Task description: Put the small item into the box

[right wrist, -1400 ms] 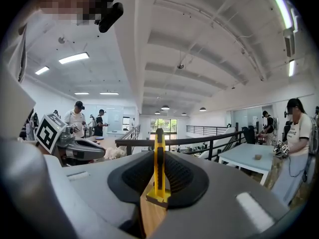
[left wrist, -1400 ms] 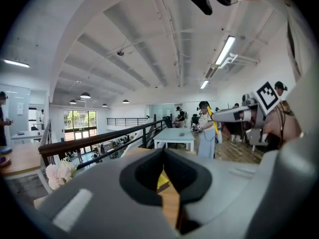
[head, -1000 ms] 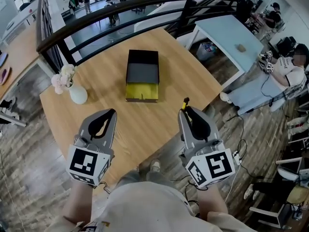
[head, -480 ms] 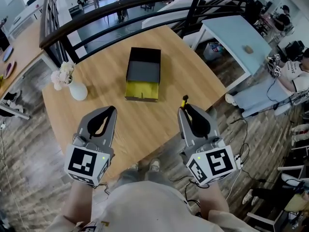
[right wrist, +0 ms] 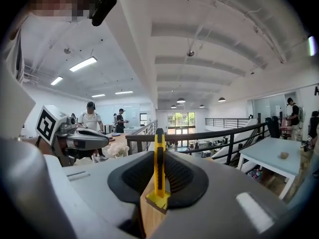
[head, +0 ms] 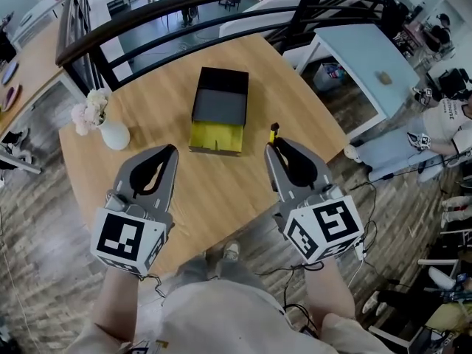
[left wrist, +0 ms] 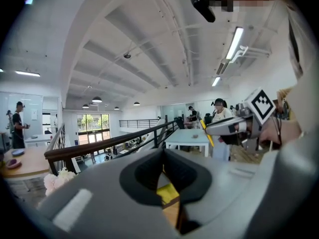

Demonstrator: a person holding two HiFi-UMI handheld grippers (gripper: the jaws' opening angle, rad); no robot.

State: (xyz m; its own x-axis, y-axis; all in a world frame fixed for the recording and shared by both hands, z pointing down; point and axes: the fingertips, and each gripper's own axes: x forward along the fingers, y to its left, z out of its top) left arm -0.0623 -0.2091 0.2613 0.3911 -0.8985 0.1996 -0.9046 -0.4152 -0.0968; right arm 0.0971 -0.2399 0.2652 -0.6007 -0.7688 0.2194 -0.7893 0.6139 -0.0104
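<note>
A black box (head: 218, 106) with a yellow front flap (head: 214, 136) lies open on the round wooden table (head: 243, 190), a little beyond both grippers. My right gripper (head: 274, 146) is shut on a yellow utility knife (head: 273, 132) that stands up out of its tips, just right of the box's near end. From the right gripper view the knife (right wrist: 159, 183) sits upright between the jaws of that gripper (right wrist: 158, 156). My left gripper (head: 168, 153) hangs over the table, nearer than the box and to its left, shut with nothing in it. The left gripper view shows its tips (left wrist: 163, 151) meeting.
A white vase with pale flowers (head: 108, 129) stands at the table's left. A black railing (head: 184, 6) runs behind the table, with a drop beyond it. A pale blue table (head: 361, 54) stands at the right. People sit at the far right.
My right gripper has moved forward and a little left with the knife, closer to the box. The left gripper has hardly moved.
</note>
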